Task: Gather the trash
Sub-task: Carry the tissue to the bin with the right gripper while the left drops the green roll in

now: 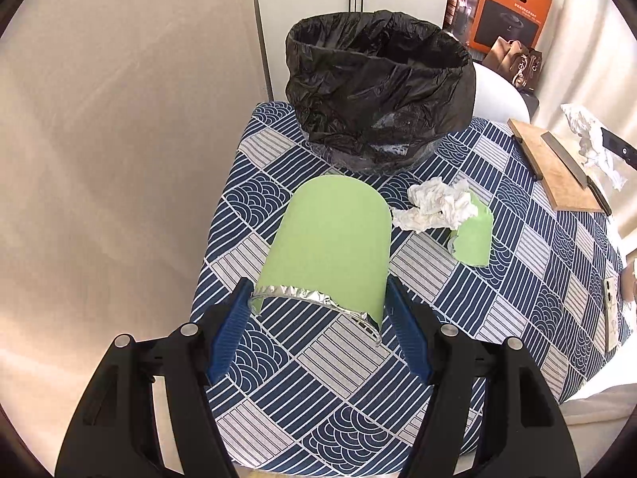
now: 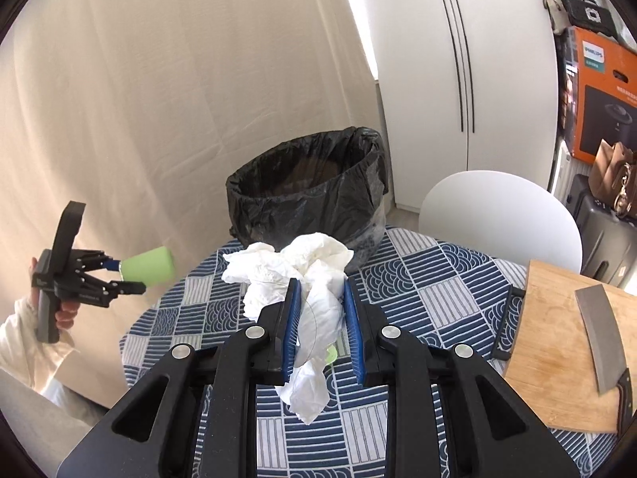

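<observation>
Your left claw [image 1: 320,310] is closed on a green paper cup [image 1: 330,247], which lies on its side between the blue pads with its foil-lined mouth toward you and its long axis pointing to 12 o'clock. The bin with the black bag [image 1: 378,87] stands on the table straight ahead at 12 o'clock from this cup, near but not touching. Your right claw [image 2: 320,310] grips a crumpled white tissue [image 2: 302,271], lifted off the patterned tablecloth [image 2: 418,290]; the bin is at 12 o'clock here too, and I judge this hand the nearer one. A torn green piece [image 1: 473,235] lies on the table at 2 o'clock from the left claw.
</observation>
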